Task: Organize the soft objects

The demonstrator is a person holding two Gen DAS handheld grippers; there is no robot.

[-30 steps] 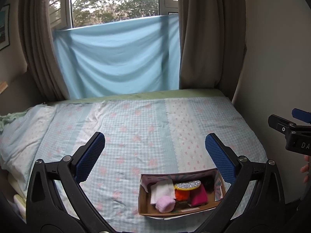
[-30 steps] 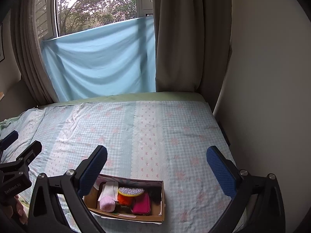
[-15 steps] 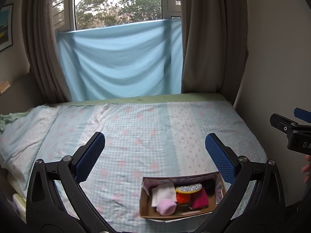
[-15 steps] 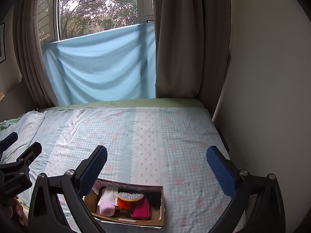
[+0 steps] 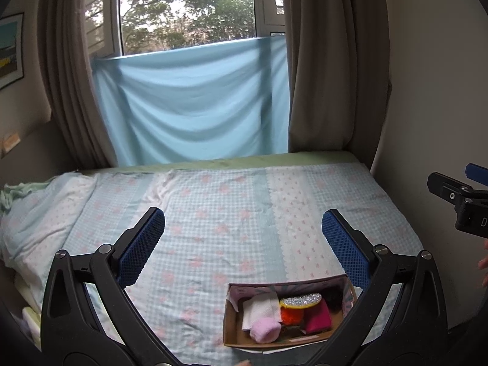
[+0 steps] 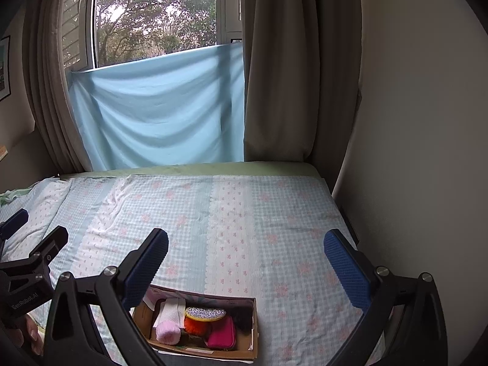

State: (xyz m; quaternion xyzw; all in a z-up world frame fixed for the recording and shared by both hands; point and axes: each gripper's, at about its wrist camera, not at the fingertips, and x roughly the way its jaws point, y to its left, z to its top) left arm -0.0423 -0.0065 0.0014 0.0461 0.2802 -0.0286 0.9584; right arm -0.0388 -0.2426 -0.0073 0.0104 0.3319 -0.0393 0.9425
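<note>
Both views have tilted up since a second ago; I hold left gripper (image 5: 244, 241) and right gripper (image 6: 245, 259) wide, empty. Soft objects (image 6: 195, 324) lie in the near cardboard box (image 6: 255, 329); sorting appears complete.

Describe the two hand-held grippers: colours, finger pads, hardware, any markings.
Both match. The left hand-held gripper and right hand-held gripper have matte black, speckled, angular arms with silver pivot bolts, and long blue pads with a fine grid texture on the fingers. The left one's body carries white lettering, roughly "GenRobot.AI". No cables or sleeves visible.
</note>
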